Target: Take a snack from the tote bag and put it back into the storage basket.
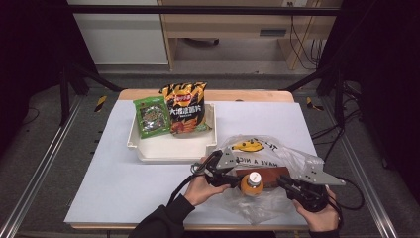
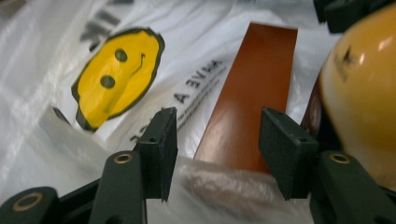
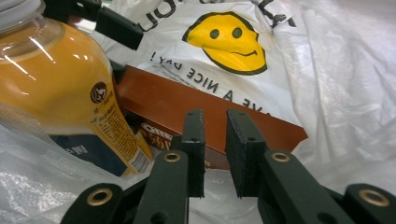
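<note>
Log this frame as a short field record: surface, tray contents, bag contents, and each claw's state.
surface: white sheet over a wooden table
tray: white tray holding a green snack packet and an orange chip bag
plastic bag: smiley-face bag, near the person, with a brown box and an orange drink bottle on it
left claw: open, jaws either side of the box end, not gripping
right claw: jaws nearly together, a narrow gap, nothing between them

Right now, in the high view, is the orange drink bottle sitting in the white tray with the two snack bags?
No. The orange drink bottle stands on the plastic bag between the grippers, nearer the person than the white tray.
</note>
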### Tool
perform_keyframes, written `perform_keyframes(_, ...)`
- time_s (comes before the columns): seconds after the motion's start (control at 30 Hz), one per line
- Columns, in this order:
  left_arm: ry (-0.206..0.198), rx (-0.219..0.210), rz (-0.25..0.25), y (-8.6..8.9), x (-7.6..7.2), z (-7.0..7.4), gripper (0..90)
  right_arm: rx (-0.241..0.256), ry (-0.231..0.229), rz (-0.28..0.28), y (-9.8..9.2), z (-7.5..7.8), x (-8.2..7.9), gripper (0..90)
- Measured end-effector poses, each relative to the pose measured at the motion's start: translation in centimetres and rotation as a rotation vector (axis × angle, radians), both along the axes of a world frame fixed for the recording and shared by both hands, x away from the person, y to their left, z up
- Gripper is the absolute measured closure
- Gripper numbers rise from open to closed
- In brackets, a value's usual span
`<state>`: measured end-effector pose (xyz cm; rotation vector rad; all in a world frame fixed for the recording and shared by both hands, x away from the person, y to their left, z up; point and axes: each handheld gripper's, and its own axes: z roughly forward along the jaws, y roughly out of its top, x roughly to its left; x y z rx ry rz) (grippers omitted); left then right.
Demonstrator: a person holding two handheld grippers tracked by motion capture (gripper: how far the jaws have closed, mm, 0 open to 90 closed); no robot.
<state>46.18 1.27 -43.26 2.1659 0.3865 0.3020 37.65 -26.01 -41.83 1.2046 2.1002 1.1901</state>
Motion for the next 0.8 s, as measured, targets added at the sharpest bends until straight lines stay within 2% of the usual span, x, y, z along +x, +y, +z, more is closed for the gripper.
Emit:
perform_keyframes(0.13,0.005,0.034,-0.018,0.1,0.3,-0.6,41.1,-0.003,0.016,0.002,0.2,-0.3,0.2,75.6)
perform_keyframes(0.4,0.029,0.027,-0.056,0.6,0.1,-0.6,37.1,-0.015,0.039,-0.024,0.0,-0.9,0.5,74.5)
perform_keyframes(0.47,0.03,0.076,-0.084,1.1,0.0,-0.8,35.7,-0.016,0.039,-0.033,-0.2,-1.0,0.6,74.6)
perform_keyframes(0.5,0.029,0.085,-0.085,1.1,-0.1,-1.0,34.9,-0.017,0.041,-0.032,-0.2,-1.1,0.6,74.4)
perform_keyframes(0.7,0.033,0.112,-0.105,0.6,0.1,-1.8,31.4,-0.025,0.058,-0.042,-0.2,-1.4,0.7,73.9)
perform_keyframes(0.8,0.035,0.121,-0.097,0.2,0.3,-2.0,32.0,-0.036,0.06,-0.059,-0.4,-1.4,0.7,75.0)
